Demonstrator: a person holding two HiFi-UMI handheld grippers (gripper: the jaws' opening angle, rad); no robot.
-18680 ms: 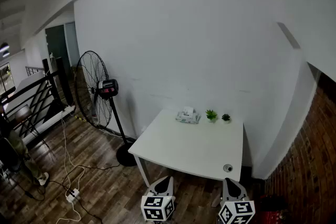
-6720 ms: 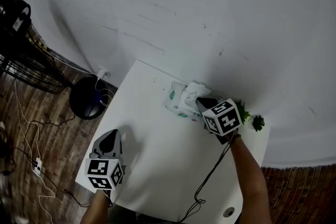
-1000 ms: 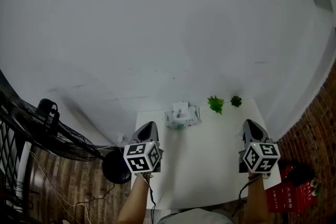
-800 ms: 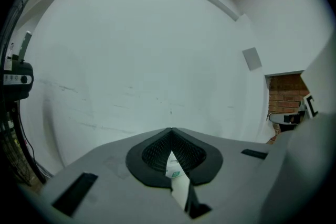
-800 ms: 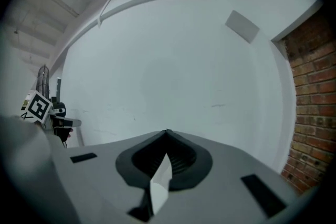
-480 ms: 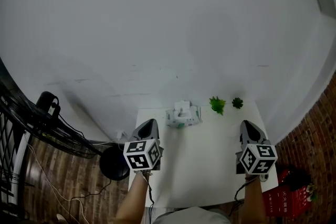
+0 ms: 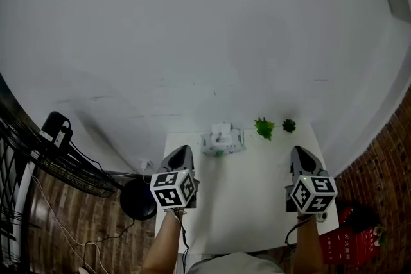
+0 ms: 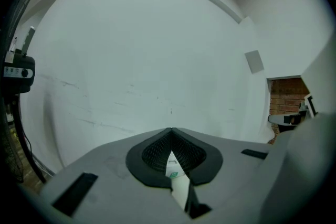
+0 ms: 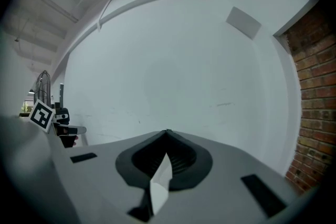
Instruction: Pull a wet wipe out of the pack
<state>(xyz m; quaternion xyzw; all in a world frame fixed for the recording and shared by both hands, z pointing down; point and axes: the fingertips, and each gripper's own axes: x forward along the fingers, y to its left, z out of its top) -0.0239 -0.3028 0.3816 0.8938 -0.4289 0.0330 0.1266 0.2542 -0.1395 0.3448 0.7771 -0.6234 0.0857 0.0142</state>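
Note:
The wet wipe pack (image 7: 221, 141), white with green print, lies at the back middle of the white table (image 7: 250, 202), and a white wipe stands up from its top. My left gripper (image 7: 182, 149) hovers over the table's left edge, short of the pack and to its left, with its jaws shut and empty. My right gripper (image 7: 298, 151) hangs over the table's right side, well clear of the pack, also shut with nothing visible in it. In the left gripper view the closed jaws (image 8: 170, 129) leave a slit that shows the pack (image 8: 172, 169). The right gripper view shows closed jaws (image 9: 167, 131) against the bare wall.
Two small potted plants (image 7: 263, 127) (image 7: 289, 126) stand at the table's back right by the white wall. A floor fan (image 7: 54, 131) with a round base (image 7: 137, 199) stands to the left. A red object (image 7: 350, 237) sits on the floor at the right, near a brick wall.
Both grippers stay almost where they were; the right one has drifted slightly left. The pack has not moved.

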